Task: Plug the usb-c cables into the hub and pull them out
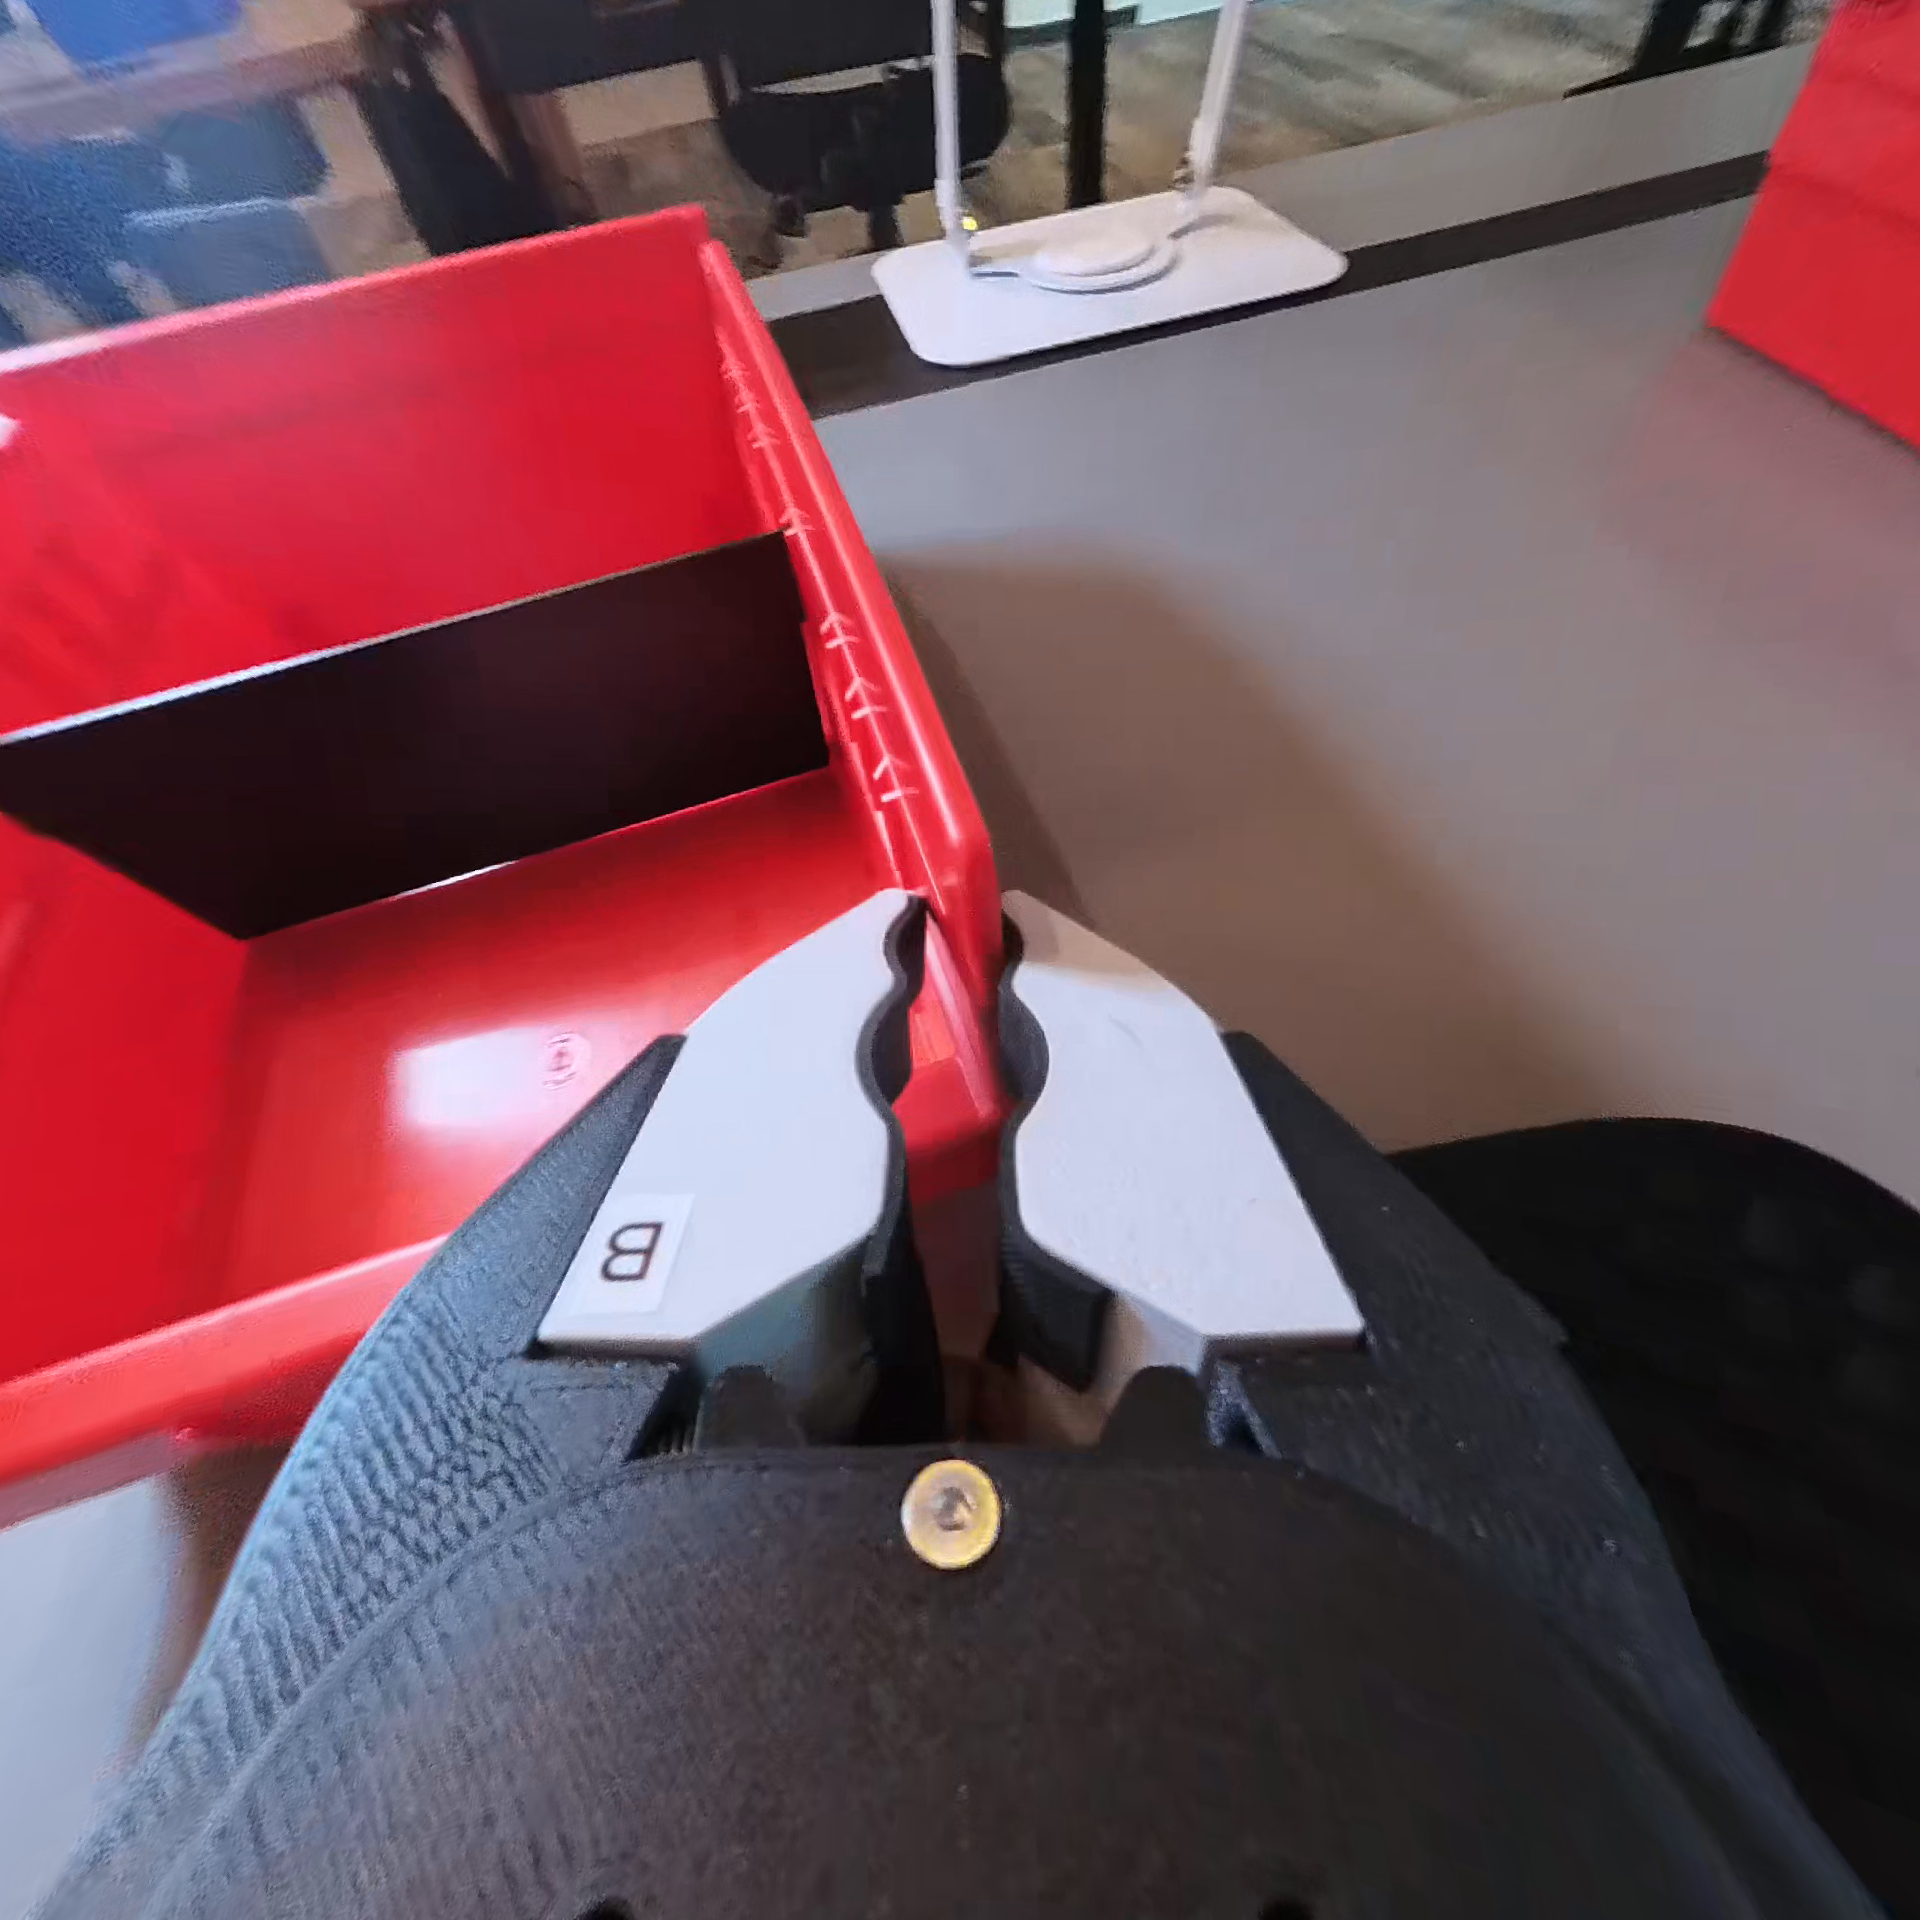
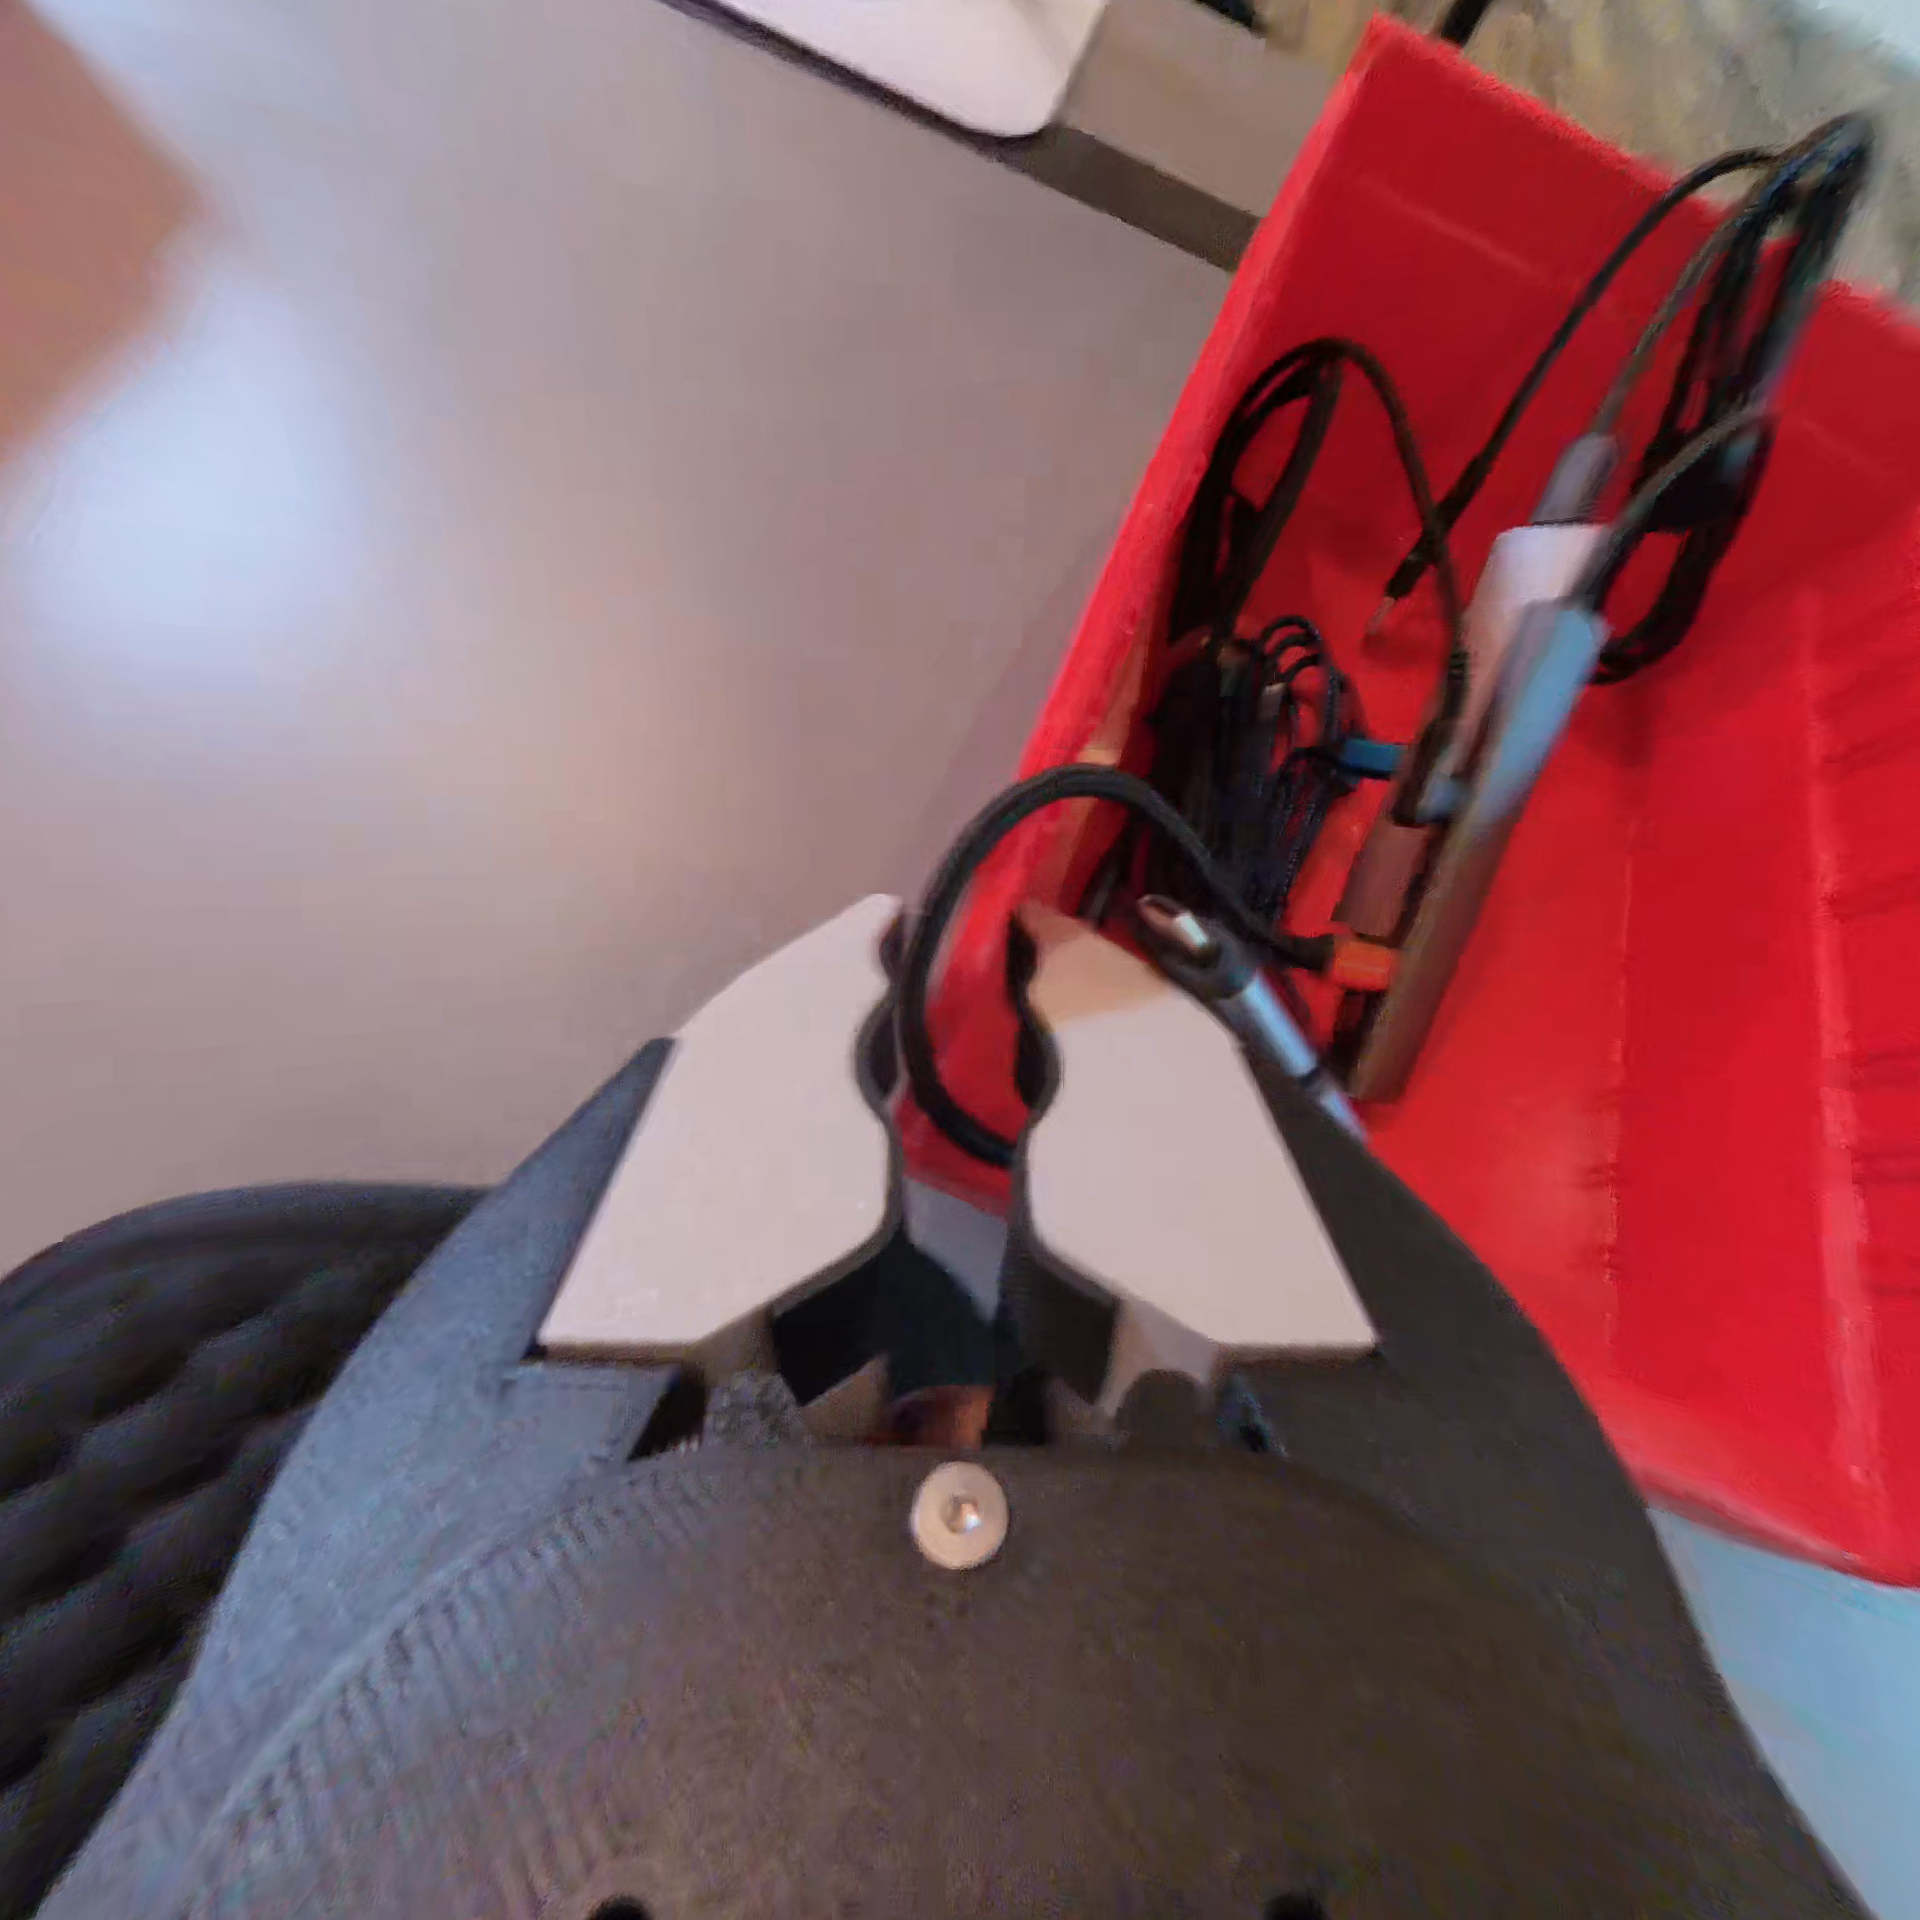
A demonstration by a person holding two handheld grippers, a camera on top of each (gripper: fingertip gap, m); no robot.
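A grey counter [image 1: 1403,727] carries a red bin [image 1: 436,1070] at near left, a second red bin [image 2: 1714,1039] at right, and a white flat base [image 1: 1101,281] at the far edge between them.

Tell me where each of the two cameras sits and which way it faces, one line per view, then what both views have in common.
Left wrist view: on the left gripper, looking along its fingers at an empty red bin with a black divider; its jaws pinch the bin's side wall.
Right wrist view: on the right gripper, tilted, facing a second red bin holding black cables and a grey hub; a black cable loops between its fingers.
Shared: the grey tabletop and white lamp base.
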